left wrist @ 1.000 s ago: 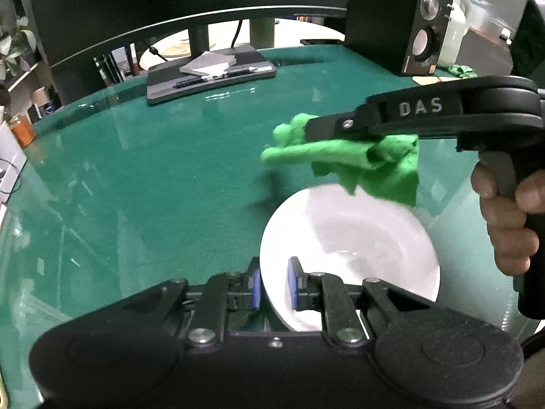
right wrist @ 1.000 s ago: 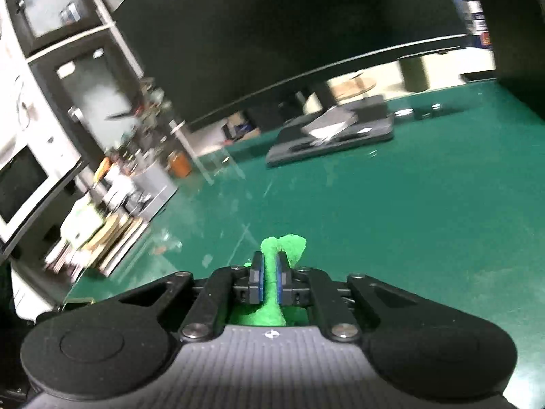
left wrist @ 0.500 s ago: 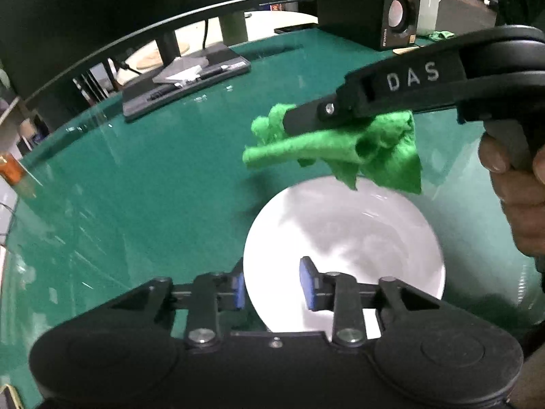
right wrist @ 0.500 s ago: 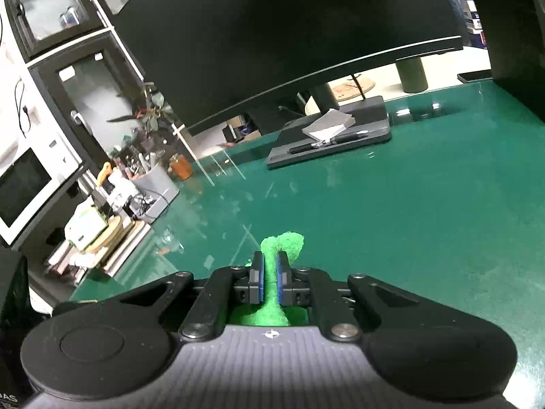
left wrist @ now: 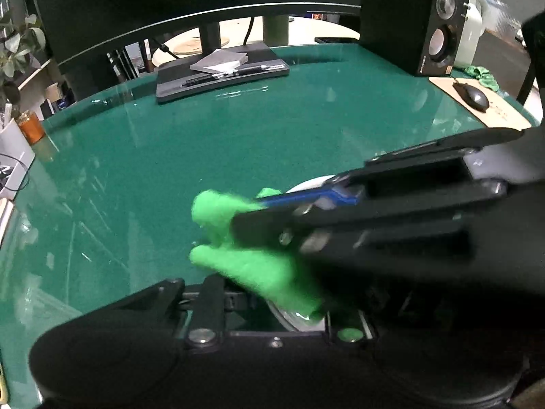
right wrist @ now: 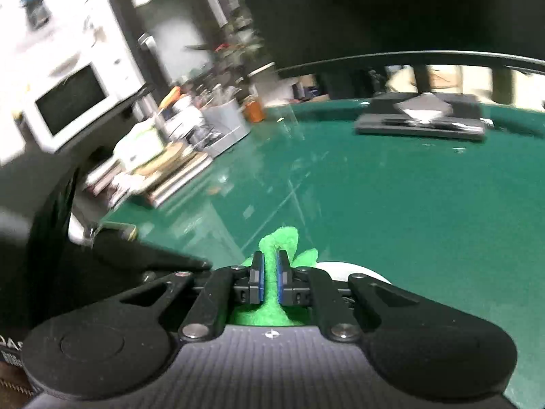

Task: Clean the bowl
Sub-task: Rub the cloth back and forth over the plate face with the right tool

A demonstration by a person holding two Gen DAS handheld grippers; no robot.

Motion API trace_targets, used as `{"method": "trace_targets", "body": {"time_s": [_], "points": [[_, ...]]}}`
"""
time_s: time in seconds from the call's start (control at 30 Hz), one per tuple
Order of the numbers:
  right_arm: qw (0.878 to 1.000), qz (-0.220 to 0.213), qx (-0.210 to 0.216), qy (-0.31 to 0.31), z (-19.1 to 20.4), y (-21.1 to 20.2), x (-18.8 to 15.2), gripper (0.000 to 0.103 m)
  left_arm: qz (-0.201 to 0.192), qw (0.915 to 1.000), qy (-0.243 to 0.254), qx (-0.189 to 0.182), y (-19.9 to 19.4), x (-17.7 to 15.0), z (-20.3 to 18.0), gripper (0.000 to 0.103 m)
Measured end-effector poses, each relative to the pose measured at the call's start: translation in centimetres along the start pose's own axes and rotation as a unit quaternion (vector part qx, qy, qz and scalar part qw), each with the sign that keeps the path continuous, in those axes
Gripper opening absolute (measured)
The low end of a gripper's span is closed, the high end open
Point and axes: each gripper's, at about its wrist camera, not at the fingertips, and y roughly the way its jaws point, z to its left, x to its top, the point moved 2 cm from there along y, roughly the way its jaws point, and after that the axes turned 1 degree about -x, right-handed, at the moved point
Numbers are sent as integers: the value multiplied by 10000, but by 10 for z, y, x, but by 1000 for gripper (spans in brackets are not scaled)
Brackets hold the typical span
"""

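Right gripper point(right wrist: 269, 277) is clamped on the green cloth point(right wrist: 272, 306), blue pads pinching a fold that sticks up past the fingertips. From the left wrist view that gripper reaches in from the right across the white bowl point(left wrist: 308, 184), the cloth point(left wrist: 252, 269) bunched over the bowl and blurred; only slivers of the rim show, one at the far edge and one near the left gripper's linkage. In the right wrist view the bowl point(right wrist: 344, 269) shows as a white arc just right of the cloth. Bowl sits on the green desk point(left wrist: 238, 143), close in front of the left gripper point(left wrist: 289, 306). Left jaws are closing, down to nearly shut; the cloth hides the fingertips, so no view of whether they pinch the rim. Back of desk: monitor stand base point(left wrist: 221, 71) with a pen, speaker point(left wrist: 439, 20), mouse point(left wrist: 475, 95) on a pad.
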Motion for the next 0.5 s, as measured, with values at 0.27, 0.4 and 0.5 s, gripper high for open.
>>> {"method": "trace_targets", "body": {"time_s": [0.27, 0.4, 0.5], "points": [[9970, -244, -672, 310, -19, -6, 4, 6, 49, 9999, 151, 32, 0, -1, -5, 23], [10000, -23, -73, -49, 2, 3, 0, 6, 60, 9999, 154, 10, -1, -2, -5, 23], [9996, -105, -230, 82, -7, 1, 2, 4, 58, 9999, 161, 18, -1, -3, -6, 23]]}}
